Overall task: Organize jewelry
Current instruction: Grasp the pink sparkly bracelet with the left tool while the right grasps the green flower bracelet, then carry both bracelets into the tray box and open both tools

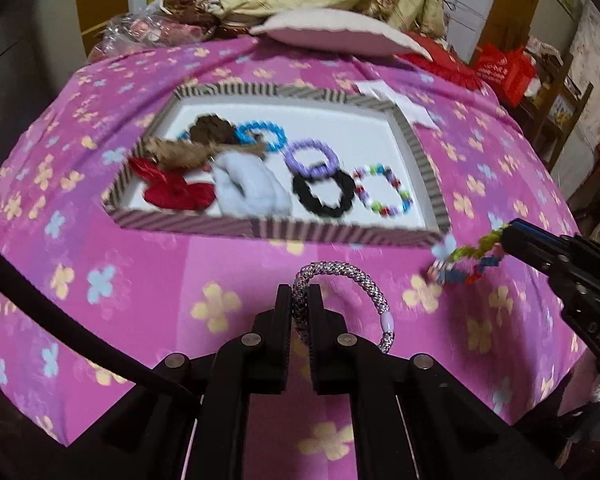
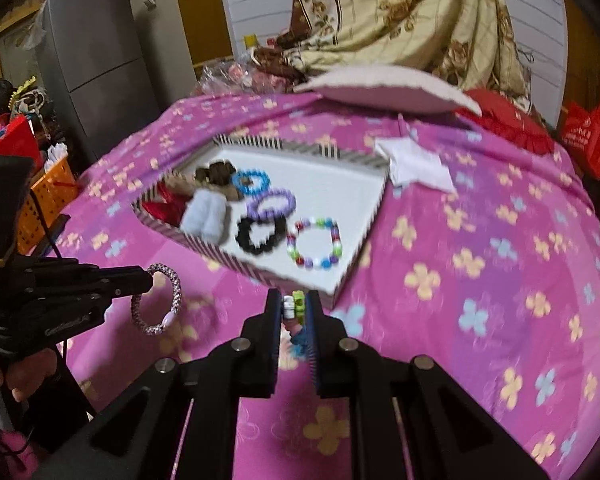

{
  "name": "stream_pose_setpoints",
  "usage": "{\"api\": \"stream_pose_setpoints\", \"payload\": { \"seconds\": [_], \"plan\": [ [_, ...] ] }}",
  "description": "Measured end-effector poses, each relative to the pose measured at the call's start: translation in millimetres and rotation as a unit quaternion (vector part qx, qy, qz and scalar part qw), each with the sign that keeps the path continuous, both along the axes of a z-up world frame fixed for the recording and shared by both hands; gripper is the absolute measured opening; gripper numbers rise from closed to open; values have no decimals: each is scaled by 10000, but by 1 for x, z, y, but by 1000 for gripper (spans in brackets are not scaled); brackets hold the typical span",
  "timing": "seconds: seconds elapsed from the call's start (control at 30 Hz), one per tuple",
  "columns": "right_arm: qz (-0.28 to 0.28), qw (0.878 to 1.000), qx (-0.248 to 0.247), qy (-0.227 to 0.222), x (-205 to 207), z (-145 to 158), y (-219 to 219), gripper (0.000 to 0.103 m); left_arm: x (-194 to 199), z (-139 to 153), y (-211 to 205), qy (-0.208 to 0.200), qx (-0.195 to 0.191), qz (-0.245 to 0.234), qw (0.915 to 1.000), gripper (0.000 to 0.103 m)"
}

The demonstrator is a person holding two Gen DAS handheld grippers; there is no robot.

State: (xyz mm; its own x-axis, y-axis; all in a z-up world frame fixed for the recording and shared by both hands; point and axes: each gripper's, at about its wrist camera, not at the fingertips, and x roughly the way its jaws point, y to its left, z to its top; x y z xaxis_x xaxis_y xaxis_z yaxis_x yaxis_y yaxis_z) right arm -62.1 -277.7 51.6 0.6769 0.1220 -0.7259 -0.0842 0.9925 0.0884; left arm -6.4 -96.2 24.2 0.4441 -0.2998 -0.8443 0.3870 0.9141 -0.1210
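In the left wrist view, the left gripper (image 1: 300, 296) is seen at lower centre, its fingers closed on a silver-and-lilac woven cord bracelet (image 1: 350, 284); the cord is pinched between the fingertips and arches out to the right above the pink flowered bedspread (image 1: 140, 280). At the right edge, the right gripper (image 1: 508, 236) is seen closed on a multicoloured beaded bracelet (image 1: 466, 258), which hangs from its tips toward the left. A striped-rimmed white tray (image 1: 260, 226) with beaded bracelets and scrunchies is seen at centre, beyond both.

In the right wrist view, the beaded bracelet (image 2: 294, 308) is clamped between the right gripper's (image 2: 294, 304) fingers at lower centre, just before the tray's (image 2: 260, 272) near corner. The left gripper (image 2: 150, 280), at the left edge, is seen holding the woven bracelet (image 2: 160, 300), which hangs from its tips.
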Motion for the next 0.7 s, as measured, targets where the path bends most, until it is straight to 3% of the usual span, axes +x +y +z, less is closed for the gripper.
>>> {"api": "stream_pose_setpoints", "payload": {
  "seconds": [0.33,0.7],
  "plan": [
    [15,9997,-151,-196,36,31,-3,12,41,23,0,-238,124,225,9994,28],
    [121,9998,-170,-4,96,20,-2,12,92,27,-20,-423,465,359,9974,28]
  ]
}}
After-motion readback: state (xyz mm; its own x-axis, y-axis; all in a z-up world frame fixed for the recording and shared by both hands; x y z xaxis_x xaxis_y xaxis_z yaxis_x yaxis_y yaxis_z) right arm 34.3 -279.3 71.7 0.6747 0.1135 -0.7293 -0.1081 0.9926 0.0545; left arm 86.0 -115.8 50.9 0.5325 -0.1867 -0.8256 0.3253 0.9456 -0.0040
